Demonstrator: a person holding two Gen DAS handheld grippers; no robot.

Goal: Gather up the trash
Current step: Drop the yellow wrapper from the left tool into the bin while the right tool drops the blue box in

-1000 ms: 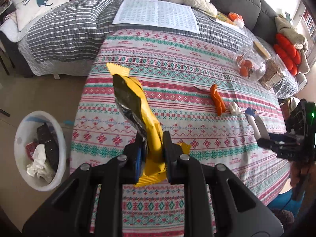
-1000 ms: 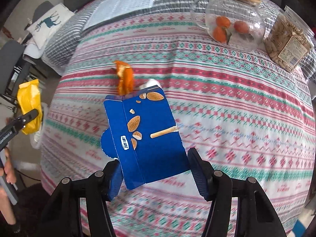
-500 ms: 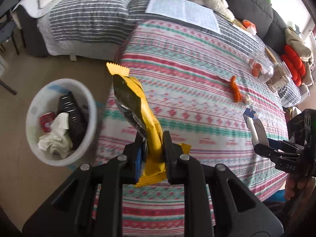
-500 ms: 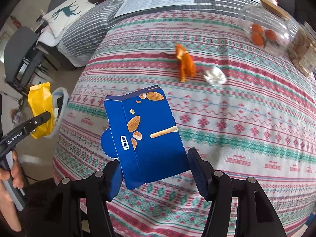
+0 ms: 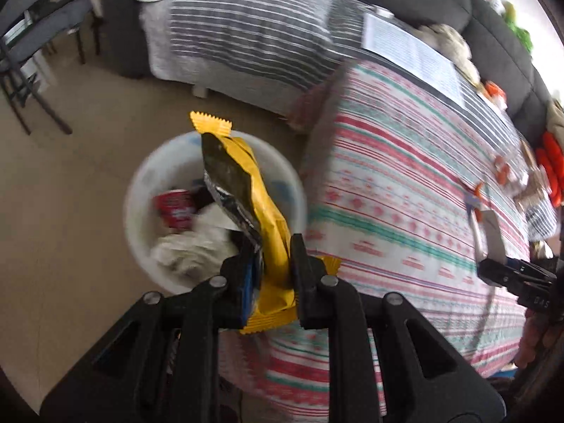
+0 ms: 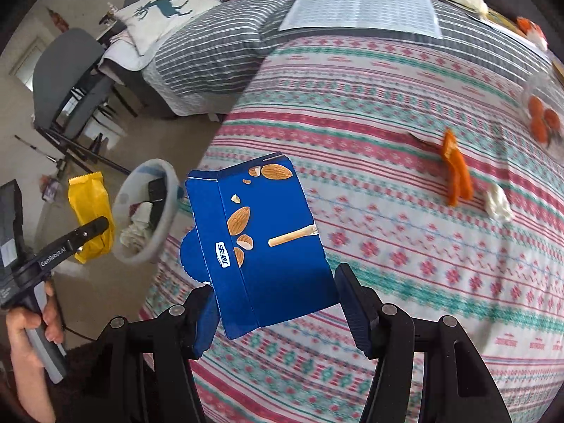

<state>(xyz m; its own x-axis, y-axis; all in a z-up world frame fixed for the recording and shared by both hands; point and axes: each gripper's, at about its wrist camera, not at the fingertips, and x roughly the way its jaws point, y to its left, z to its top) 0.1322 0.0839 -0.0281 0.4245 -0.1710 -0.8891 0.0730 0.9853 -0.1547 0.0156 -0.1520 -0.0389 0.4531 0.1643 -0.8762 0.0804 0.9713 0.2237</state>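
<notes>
Snack wrapper (image 5: pixel 268 211): yellow outside, silver foil lining; bin (image 5: pixel 141 218): white, holding a red can (image 5: pixel 176 208) and white crumpled paper (image 5: pixel 197 250); carton (image 6: pixel 261 243): deep blue, printed with brown almonds and a tan biscuit stick; tablecloth (image 6: pixel 405 246): white ground with red, pink and teal geometric bands; blanket (image 6: pixel 211 49): grey with white stripes; cushion (image 6: pixel 165 10): white with a teal deer; peel (image 6: pixel 456 176): orange; tissue (image 6: pixel 498 204): white; gripper fingers (image 6: pixel 356 310): black, blue pads; floor (image 5: pixel 70 246): beige.
</notes>
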